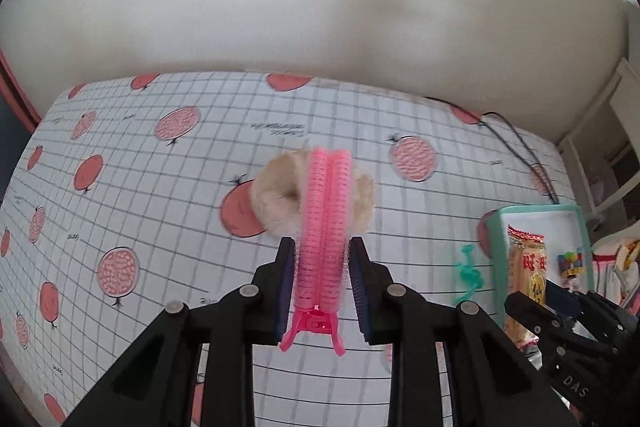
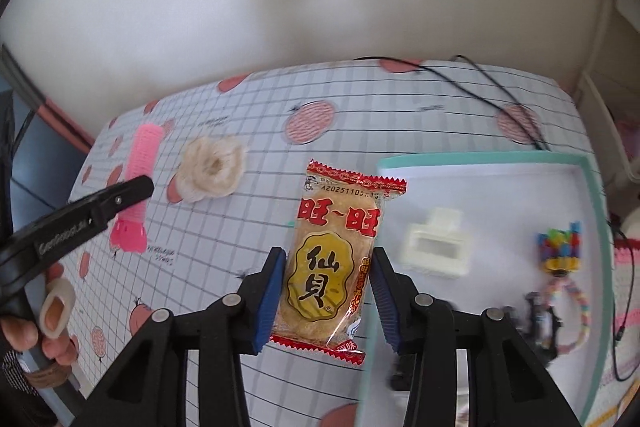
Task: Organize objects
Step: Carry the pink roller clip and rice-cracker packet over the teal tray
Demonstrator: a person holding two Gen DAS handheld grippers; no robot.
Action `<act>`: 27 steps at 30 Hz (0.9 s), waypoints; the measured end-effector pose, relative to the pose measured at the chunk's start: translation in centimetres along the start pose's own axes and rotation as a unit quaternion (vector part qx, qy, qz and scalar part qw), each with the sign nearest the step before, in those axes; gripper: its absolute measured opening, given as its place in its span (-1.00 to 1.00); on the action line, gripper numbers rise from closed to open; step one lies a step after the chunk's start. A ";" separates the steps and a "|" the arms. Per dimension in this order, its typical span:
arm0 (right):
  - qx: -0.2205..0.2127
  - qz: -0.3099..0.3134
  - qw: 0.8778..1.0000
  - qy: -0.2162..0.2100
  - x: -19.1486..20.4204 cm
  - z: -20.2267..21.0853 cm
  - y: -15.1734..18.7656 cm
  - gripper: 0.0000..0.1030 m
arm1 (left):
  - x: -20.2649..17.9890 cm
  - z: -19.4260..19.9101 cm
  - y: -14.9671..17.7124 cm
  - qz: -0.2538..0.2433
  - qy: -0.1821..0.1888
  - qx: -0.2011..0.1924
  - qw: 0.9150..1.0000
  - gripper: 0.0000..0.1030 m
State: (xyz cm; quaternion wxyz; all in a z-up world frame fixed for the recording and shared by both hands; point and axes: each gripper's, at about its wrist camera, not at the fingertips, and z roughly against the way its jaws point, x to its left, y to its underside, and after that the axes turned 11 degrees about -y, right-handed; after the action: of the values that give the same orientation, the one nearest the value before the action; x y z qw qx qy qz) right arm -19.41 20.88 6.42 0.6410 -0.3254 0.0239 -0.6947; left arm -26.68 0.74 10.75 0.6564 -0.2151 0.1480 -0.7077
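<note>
My left gripper [image 1: 323, 255] is shut on a pink hair-roller clip [image 1: 324, 227] and holds it above the table, over a beige fluffy scrunchie [image 1: 276, 199]. My right gripper [image 2: 329, 267] is shut on a red and yellow rice cracker packet [image 2: 334, 263], held up just left of the mint-rimmed tray [image 2: 592, 187]. The right wrist view also shows the clip [image 2: 138, 187] and the scrunchie [image 2: 210, 169] at the far left. The packet [image 1: 524, 267] and tray [image 1: 494, 239] show at the right of the left wrist view.
The tray holds a white claw clip [image 2: 436, 247], a colourful bead toy [image 2: 558, 247] on a pastel loop and a dark object [image 2: 538, 311]. A green spiral hair tie [image 1: 468, 271] lies left of the tray. A black cable [image 2: 492, 87] runs across the table's far right.
</note>
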 end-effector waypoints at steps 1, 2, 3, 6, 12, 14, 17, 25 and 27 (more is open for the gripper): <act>-0.004 -0.007 1.000 0.001 -0.8 0.5 -0.1 -0.12 | -0.9 0.3 -0.1 -0.004 0.009 -0.003 1.000 -0.46; -0.008 -0.013 1.000 0.003 -1.5 1.0 -0.1 -0.12 | -1.7 0.6 -0.1 -0.009 0.016 -0.004 1.000 -0.46; -0.013 -0.019 1.000 0.008 -2.4 1.6 -0.2 -0.12 | -2.8 0.9 -0.1 -0.015 0.024 -0.006 1.000 -0.46; -0.027 -0.037 0.999 0.017 -4.9 3.2 -0.2 -0.12 | -6.0 1.4 0.0 -0.035 0.047 -0.009 0.998 -0.46; -0.046 -0.068 0.996 0.036 -9.4 6.1 0.2 -0.12 | -12.9 2.3 1.1 -0.082 0.089 -0.007 0.993 -0.46; -0.051 -0.076 0.995 0.041 -10.7 6.8 0.5 -0.12 | -15.1 2.6 1.7 -0.099 0.101 -0.006 0.990 -0.45; -0.060 -0.094 0.993 0.044 -12.5 8.0 0.7 -0.12 | -18.0 2.9 2.6 -0.119 0.118 0.000 0.986 -0.45; -0.060 -0.109 0.989 0.074 -15.5 9.5 1.4 -0.12 | -23.5 2.2 5.2 -0.167 0.128 0.023 0.977 -0.45; -0.056 -0.108 0.989 0.085 -15.9 9.4 1.5 -0.12 | -24.2 1.9 5.6 -0.172 0.125 0.029 0.977 -0.45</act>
State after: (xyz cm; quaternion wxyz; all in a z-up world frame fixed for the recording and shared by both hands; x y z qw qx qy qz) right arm -14.07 38.61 6.46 0.5386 -0.3014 0.0821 -0.7825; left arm -19.78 24.39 6.95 0.5067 -0.1281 0.1695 -0.8355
